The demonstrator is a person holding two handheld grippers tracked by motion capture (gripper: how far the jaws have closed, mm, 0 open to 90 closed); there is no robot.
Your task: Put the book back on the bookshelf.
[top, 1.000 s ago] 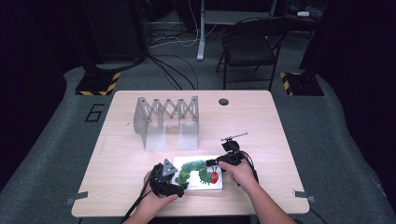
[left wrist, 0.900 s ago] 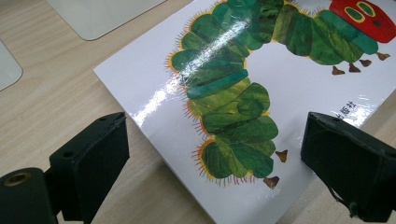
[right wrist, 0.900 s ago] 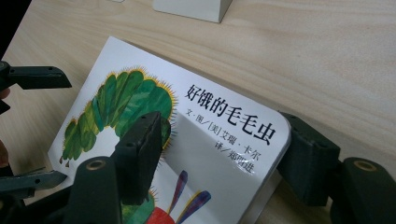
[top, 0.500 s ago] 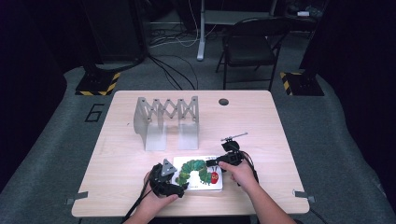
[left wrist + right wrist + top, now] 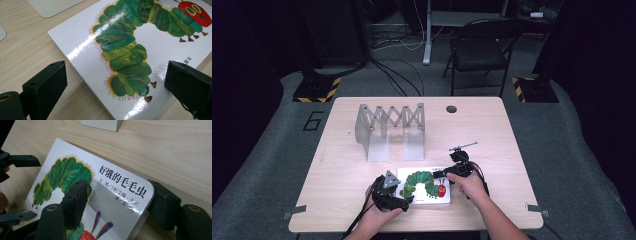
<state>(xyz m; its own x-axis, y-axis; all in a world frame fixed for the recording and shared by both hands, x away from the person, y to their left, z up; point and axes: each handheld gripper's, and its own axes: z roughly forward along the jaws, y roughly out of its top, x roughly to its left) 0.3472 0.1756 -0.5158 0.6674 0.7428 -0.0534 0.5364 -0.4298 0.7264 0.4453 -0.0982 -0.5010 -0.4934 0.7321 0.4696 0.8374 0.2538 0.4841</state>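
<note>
At the bottom centre of the high view, the left gripper (image 5: 398, 196) sat at the lower left corner of a glossy white picture book (image 5: 424, 186) lying flat on the pale wood-grain tabletop (image 5: 492, 130). In the left gripper view its 2 blocky black fingers (image 5: 43, 87) stood wide apart, one over bare wood at lower left, the other over the book's edge at lower right, holding nothing. The cover carried a green segmented caterpillar with a red head. Just right of the book, the right gripper (image 5: 451, 172) met its upper right rounded corner; in the right gripper view its fingers (image 5: 75, 200) straddled that corner, one on the cover, one outside the edge, though I cannot tell whether they pressed it. Farther up the frame stood a frosted, translucent accordion rack (image 5: 389, 130), and beyond it a folding chair (image 5: 482, 47).
</note>
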